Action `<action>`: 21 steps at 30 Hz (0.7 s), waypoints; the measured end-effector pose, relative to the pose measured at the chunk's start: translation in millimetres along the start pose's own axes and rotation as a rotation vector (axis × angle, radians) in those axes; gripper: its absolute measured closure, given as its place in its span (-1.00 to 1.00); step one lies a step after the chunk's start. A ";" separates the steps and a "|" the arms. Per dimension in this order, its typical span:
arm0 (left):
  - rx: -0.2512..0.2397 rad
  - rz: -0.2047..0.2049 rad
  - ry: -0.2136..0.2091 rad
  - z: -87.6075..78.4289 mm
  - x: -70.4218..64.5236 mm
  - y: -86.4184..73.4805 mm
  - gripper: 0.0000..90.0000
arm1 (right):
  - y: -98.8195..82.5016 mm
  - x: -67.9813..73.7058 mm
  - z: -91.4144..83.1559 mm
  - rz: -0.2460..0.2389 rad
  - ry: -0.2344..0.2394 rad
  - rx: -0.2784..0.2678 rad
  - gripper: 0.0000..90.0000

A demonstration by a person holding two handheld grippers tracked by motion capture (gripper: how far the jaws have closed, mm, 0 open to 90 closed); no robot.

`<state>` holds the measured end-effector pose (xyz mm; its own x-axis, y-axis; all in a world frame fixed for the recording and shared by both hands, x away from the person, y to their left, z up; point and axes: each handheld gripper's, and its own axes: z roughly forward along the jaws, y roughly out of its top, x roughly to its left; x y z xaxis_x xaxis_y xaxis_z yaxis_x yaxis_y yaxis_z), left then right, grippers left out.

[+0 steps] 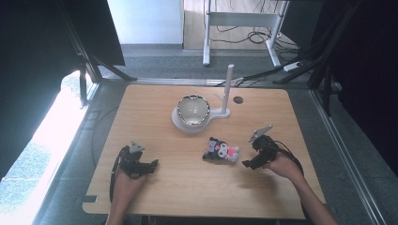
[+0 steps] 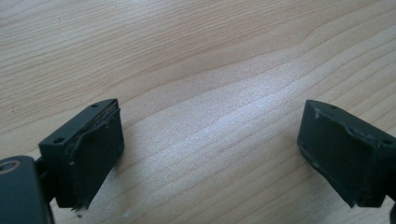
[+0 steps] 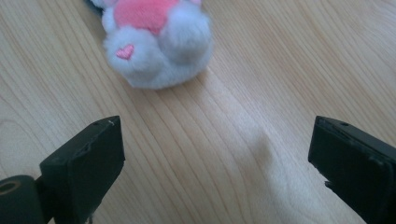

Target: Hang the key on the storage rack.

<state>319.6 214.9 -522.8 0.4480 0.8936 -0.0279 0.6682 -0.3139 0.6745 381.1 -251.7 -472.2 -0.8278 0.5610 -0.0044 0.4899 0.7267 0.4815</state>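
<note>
A small plush toy (image 1: 221,151), black, white and pink, lies on the wooden table (image 1: 187,192) in front of the middle. My right gripper (image 1: 246,163) sits just right of it, open and a short way off. In the right gripper view the toy's white and pink end (image 3: 156,42) lies ahead of the wide-apart jaws, and the right gripper (image 3: 215,163) has bare wood between them. My left gripper (image 1: 153,164) rests near the front left, open, pointing right. Its own view shows the left gripper (image 2: 210,154) with nothing between the jaws.
A shiny metal bowl (image 1: 193,110) sits on a white base (image 1: 178,123) with an upright white post (image 1: 229,84) at the back middle. A dark round hole (image 1: 238,100) marks the table near the post. A cut-out notch (image 1: 90,199) is at the front left corner.
</note>
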 end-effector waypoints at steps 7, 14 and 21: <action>0.000 0.000 0.000 0.0 0.0 0.0 -0.85 | 18.6 4.8 6.8 -0.052 0.024 0.058 -0.89; 0.000 0.000 0.000 0.0 0.0 0.0 -0.85 | 39.6 9.8 16.6 -0.112 0.041 0.127 -0.85; 0.000 0.000 0.000 0.0 0.1 0.0 -0.85 | 62.3 17.9 27.7 -0.181 0.060 0.192 -0.80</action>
<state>319.7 215.0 -522.8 0.4482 0.8935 -0.0281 0.6682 -0.3140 0.6744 404.4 -185.3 -466.6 -0.9186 0.3948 -0.0204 0.3707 0.8782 0.3022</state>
